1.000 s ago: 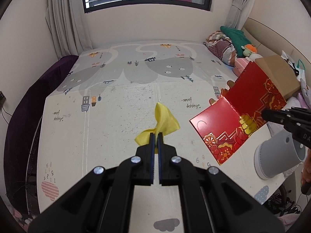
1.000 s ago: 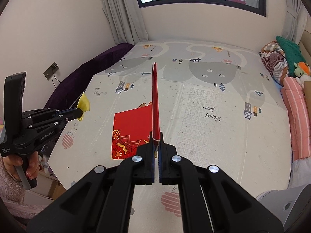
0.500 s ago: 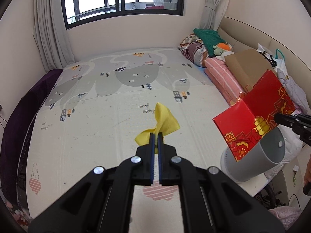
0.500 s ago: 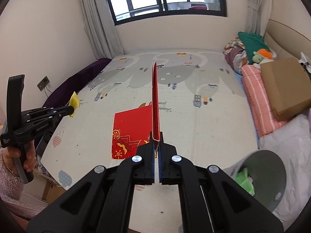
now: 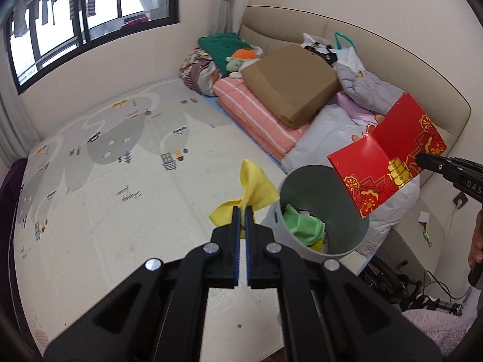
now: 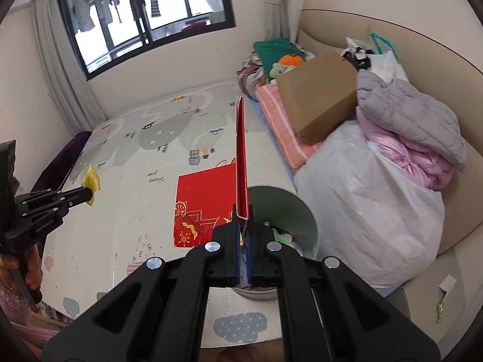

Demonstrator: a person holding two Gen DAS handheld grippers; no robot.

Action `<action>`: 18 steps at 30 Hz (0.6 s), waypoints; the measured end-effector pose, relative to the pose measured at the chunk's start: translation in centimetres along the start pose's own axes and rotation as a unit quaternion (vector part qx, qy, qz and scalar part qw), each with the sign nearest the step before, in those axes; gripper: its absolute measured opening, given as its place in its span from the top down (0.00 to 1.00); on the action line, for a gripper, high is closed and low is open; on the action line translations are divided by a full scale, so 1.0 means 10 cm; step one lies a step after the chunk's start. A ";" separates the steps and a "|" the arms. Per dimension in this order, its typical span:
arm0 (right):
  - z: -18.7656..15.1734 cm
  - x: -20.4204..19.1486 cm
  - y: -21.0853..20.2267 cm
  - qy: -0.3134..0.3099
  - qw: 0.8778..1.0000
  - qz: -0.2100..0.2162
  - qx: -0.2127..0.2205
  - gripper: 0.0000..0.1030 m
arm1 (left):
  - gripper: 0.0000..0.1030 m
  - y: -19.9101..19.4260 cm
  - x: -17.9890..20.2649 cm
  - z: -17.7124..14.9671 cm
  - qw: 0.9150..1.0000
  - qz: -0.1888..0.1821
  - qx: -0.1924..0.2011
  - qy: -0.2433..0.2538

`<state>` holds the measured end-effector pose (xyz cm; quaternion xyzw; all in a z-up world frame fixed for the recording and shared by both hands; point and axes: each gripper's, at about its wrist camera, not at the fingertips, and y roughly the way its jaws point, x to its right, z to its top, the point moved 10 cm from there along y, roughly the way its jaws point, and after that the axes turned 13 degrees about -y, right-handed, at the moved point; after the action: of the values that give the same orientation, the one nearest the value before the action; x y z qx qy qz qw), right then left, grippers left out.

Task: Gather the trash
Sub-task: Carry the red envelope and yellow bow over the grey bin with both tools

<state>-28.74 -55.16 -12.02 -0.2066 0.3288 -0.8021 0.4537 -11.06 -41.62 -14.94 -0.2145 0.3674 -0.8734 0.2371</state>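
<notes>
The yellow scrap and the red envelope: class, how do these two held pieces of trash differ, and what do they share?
The yellow scrap is soft and crumpled; the red envelope is stiff, folded card with gold print. The scrap is small, the envelope far larger. The scrap is in the left gripper, the envelope in the right gripper. Both hang near the grey bin.

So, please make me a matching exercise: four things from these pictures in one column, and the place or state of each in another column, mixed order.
Things:
1. yellow scrap
2. red envelope
3. green cloth
4. brown box

Places:
a. inside the grey bin
b. on the striped bedding
c. pinched in the left gripper
d. pinched in the right gripper

Pairs: 1-c, 2-d, 3-a, 4-b
</notes>
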 end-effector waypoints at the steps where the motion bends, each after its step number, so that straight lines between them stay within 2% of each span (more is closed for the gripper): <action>1: -0.03 0.09 -0.04 0.009 1.000 -0.009 0.002 0.98 | 0.97 0.04 0.12 0.01 1.000 -0.009 -0.002 0.009; 9: -0.26 0.60 -0.28 0.069 0.995 -0.067 0.007 0.98 | 0.97 0.33 0.89 0.14 0.993 -0.072 -0.020 0.089; 18: -0.47 0.76 -0.28 0.127 0.987 -0.098 -0.004 0.98 | 0.97 0.62 1.30 0.14 0.980 -0.121 -0.052 0.150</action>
<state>-37.15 -59.10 -13.08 -0.1360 0.3653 -0.8610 0.3266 -19.03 -53.65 -16.07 -0.1361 0.4152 -0.8975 0.0600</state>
